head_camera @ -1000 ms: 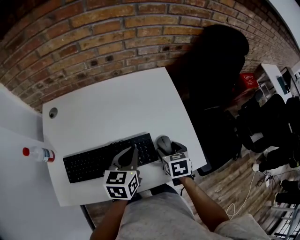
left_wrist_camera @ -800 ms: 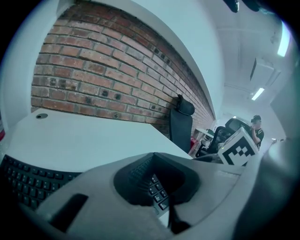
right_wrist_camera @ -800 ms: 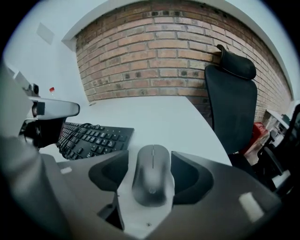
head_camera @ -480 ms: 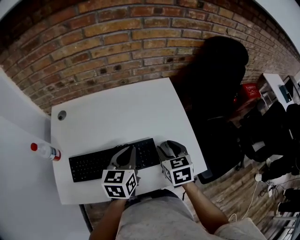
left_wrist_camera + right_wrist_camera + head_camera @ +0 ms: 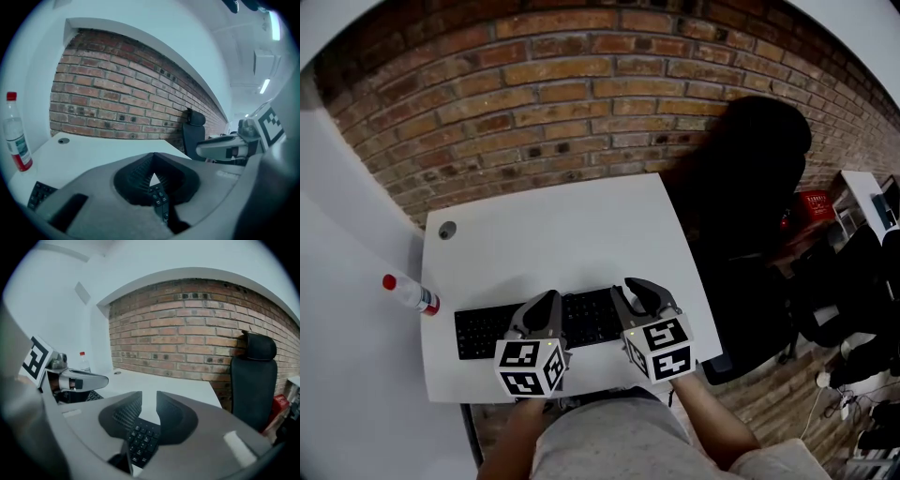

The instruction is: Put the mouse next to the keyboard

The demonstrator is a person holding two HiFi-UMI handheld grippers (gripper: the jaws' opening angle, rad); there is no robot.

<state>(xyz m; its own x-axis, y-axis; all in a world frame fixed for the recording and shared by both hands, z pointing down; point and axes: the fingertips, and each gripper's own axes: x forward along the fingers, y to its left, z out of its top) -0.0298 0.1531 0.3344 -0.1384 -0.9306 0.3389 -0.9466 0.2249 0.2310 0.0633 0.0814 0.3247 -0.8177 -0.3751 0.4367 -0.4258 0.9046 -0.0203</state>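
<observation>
Right gripper [image 5: 149, 397] hung over the right end of the black keyboard [image 5: 487, 328] on the white desk [image 5: 562, 234]. Its jaws had just been closing, down to a narrow gap with nothing in it. Left gripper [image 5: 152, 159] hung beside it, jaws pinched together, empty. Couldn't spot the mouse anywhere, the grippers blocked that bit of desk.

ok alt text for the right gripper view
The right gripper, its jaws just closed to a narrow gap with nothing between them, hangs over the number pad of a black keyboard on a white table. Behind stand a brick wall and a black office chair; the left gripper shows at left.
</observation>
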